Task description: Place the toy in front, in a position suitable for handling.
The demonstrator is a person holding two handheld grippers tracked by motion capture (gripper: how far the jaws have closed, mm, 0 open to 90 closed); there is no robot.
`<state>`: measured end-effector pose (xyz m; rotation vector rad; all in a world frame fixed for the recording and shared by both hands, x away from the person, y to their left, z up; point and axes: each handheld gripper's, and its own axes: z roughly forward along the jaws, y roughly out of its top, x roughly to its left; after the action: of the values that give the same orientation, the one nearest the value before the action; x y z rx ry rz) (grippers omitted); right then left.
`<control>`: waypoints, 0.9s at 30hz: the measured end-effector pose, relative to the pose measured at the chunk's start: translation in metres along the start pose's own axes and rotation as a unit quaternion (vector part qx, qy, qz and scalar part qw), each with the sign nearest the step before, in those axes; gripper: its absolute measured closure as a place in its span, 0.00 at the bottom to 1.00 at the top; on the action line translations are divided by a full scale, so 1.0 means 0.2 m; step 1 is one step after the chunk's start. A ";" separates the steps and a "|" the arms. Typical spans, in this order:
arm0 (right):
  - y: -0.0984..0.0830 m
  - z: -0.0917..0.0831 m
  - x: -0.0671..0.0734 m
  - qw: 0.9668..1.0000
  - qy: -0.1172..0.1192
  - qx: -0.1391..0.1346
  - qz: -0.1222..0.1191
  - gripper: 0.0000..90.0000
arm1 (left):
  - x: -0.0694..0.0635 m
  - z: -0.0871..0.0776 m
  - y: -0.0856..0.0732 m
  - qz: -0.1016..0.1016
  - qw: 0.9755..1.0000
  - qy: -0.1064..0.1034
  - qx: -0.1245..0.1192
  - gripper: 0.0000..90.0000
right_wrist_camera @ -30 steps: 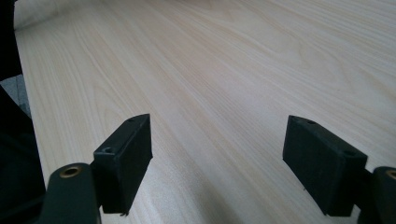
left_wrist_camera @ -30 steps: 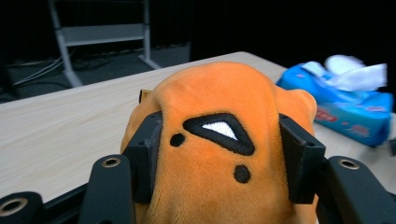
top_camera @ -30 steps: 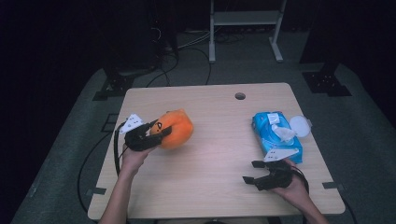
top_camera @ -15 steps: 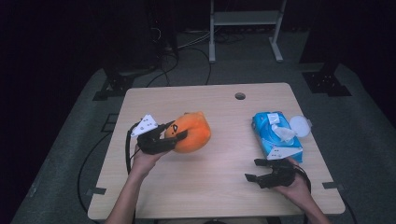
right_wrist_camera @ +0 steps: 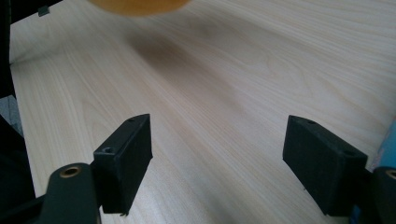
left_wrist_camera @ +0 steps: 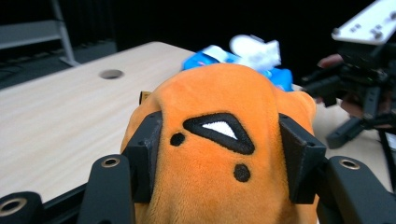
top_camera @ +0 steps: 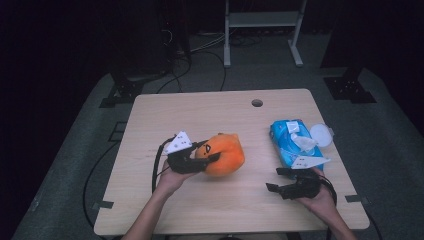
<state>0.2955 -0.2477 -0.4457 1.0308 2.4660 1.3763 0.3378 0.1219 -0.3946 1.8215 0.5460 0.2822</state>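
An orange plush toy (top_camera: 226, 154) with black face markings sits near the middle of the wooden table (top_camera: 210, 115). My left gripper (top_camera: 209, 154) is shut on it from the left; in the left gripper view both black jaws press into the plush toy (left_wrist_camera: 219, 154). My right gripper (top_camera: 276, 180) rests open low over the table at the front right, with bare wood between its jaws (right_wrist_camera: 217, 154). The orange toy's blurred edge (right_wrist_camera: 137, 5) shows at the top of the right gripper view.
A blue wet-wipe pack (top_camera: 294, 141) with a white tissue sticking out lies at the table's right side, a round white lid (top_camera: 321, 135) beside it. A cable hole (top_camera: 257, 103) sits near the far edge. A metal stand (top_camera: 262, 20) and cables lie on the floor beyond.
My left gripper has carried the orange plush toy rightward and toward the front of the table. The right gripper has stayed where it was, open.
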 end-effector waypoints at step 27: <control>0.00 -0.06 -0.04 1.000 -0.011 -0.018 0.010 0.26 | -0.15 0.17 -0.16 0.027 0.997 -0.057 0.051 0.13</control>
<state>0.2970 -0.2609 -0.4404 1.0606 2.4123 1.4042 0.3197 0.0858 -0.4326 1.9403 0.4390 0.1875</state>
